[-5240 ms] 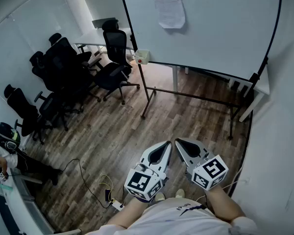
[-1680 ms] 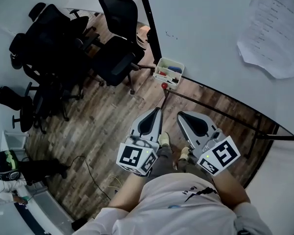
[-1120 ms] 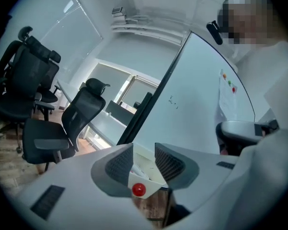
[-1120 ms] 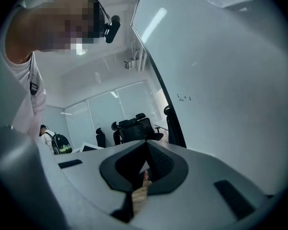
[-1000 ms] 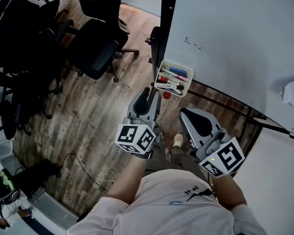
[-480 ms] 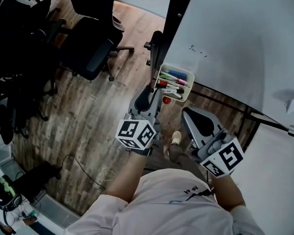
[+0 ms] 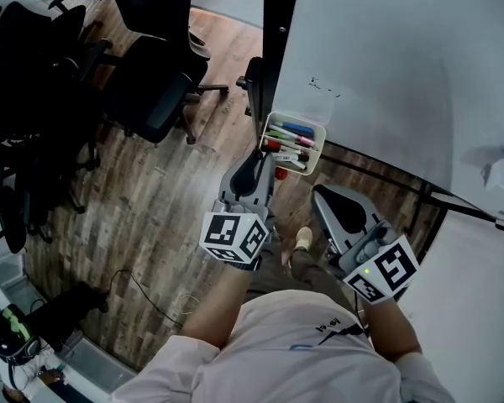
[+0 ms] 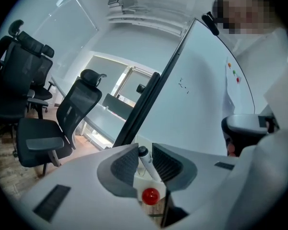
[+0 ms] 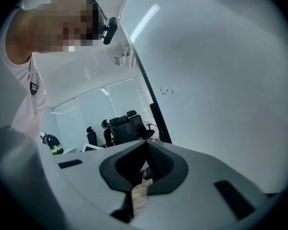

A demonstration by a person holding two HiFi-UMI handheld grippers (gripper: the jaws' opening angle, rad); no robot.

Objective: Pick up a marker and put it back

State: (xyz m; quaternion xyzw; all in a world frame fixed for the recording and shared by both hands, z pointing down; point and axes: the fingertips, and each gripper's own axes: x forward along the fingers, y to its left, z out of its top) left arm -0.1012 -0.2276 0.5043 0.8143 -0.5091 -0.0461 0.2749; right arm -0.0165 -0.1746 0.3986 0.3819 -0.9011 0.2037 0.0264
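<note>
A white tray holding several coloured markers hangs at the whiteboard's lower left corner. My left gripper reaches up to the tray's near end. In the left gripper view a white marker with a dark cap stands between the left gripper's pads, and the jaws are closing around it with a thin gap still showing on the right side. A red knob sits just below. My right gripper hangs lower right, away from the tray, with its jaws together and nothing in them.
The whiteboard fills the upper right, with its dark frame post beside the tray. Black office chairs crowd the left on a wooden floor. The person's feet show between the grippers. A cable lies on the floor.
The person has walked up to the whiteboard. In the last second the left gripper pushed forward to the tray's near end; the right gripper stayed low.
</note>
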